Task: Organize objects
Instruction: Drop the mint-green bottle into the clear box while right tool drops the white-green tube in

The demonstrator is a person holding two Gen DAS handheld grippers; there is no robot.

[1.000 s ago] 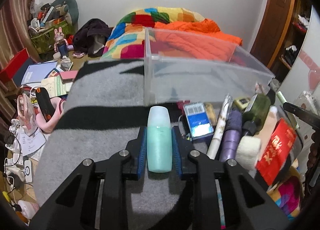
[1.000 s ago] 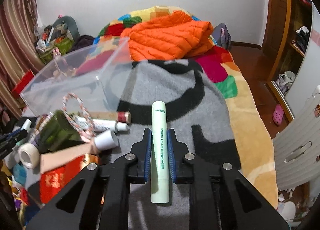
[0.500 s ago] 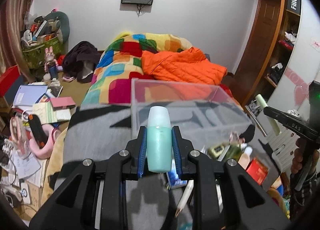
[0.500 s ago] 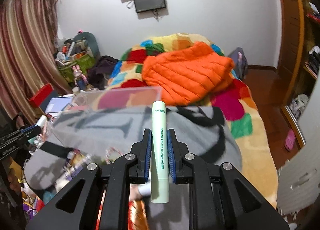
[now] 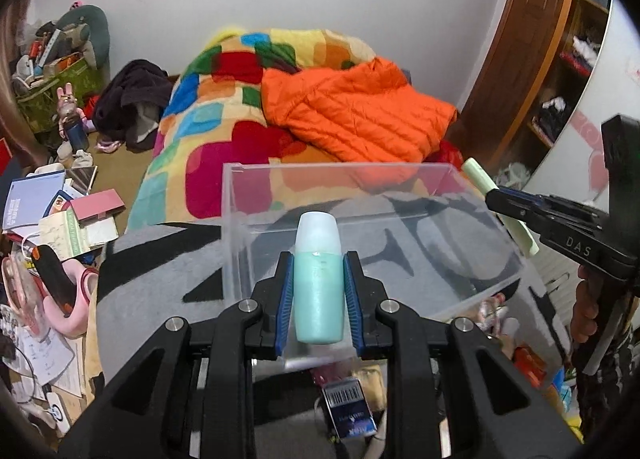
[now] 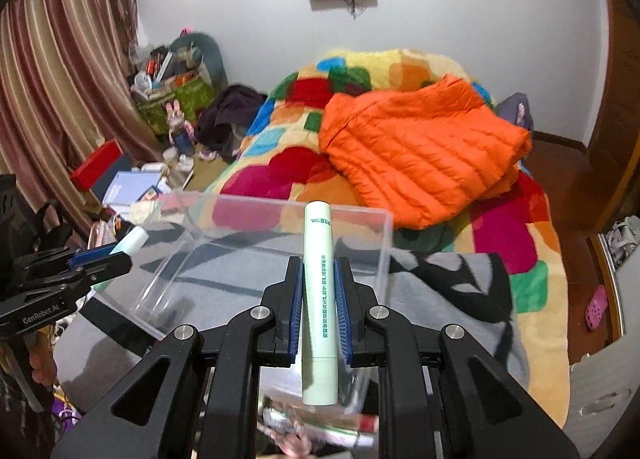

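Observation:
My left gripper (image 5: 318,259) is shut on a teal bottle (image 5: 318,295) with a frosted cap, held above the near edge of a clear plastic box (image 5: 400,259). My right gripper (image 6: 320,263) is shut on a pale green tube (image 6: 318,299) with green print, over the near right corner of the same clear box (image 6: 224,259). The box rests on a grey and black blanket (image 5: 160,279) and looks empty. In the left wrist view the right gripper (image 5: 490,193) reaches in from the right with the tube (image 5: 478,175). The left gripper (image 6: 126,257) shows at the left of the right wrist view.
Loose toiletries, a blue packet (image 5: 350,407) and a red box (image 5: 528,363) lie below the box's near side. Behind it lie a patchwork quilt (image 5: 224,91) and an orange jacket (image 6: 420,151). Books and clutter (image 5: 60,211) cover the floor at left. A wooden shelf (image 5: 560,59) stands right.
Both grippers have risen and moved forward with their loads, from beside the pile of loose items to over the clear box. The pile has slid down beneath the fingers.

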